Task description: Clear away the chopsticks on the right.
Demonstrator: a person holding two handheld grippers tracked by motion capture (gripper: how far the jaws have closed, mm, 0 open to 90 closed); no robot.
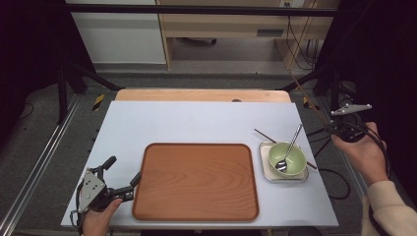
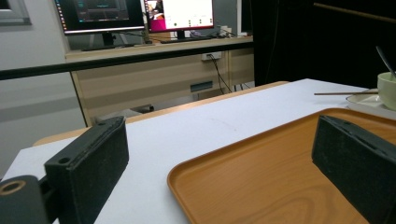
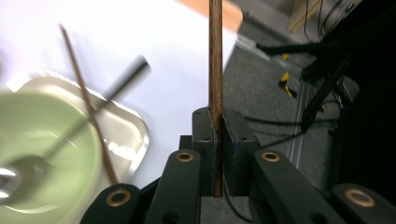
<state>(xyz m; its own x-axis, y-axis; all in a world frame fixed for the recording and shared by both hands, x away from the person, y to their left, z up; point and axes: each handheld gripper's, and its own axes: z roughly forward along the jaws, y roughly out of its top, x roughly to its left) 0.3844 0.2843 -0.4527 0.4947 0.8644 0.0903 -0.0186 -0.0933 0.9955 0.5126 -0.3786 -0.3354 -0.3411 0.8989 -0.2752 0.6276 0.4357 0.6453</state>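
My right gripper point(image 1: 348, 125) is raised off the table's right edge, its jaws shut on a brown wooden chopstick point(image 3: 215, 65) that sticks straight out past the fingertips point(image 3: 232, 122). A second chopstick point(image 1: 262, 133) lies slanted on the table and runs under a pale green bowl point(image 1: 294, 163). The bowl stands on a small square dish point(image 1: 265, 146) and holds a metal spoon point(image 1: 291, 146) that leans on its rim. At the front left my left gripper point(image 1: 123, 169) rests with its jaws wide open, nothing between them, beside the left edge of a brown wooden tray point(image 1: 196, 182).
The tray point(image 2: 261, 177) lies bare in the middle of the white table top point(image 1: 196, 120). Black frame bars and cables point(image 1: 339, 177) surround the table. Beyond the far edge stands a wooden desk with monitors point(image 2: 140, 14).
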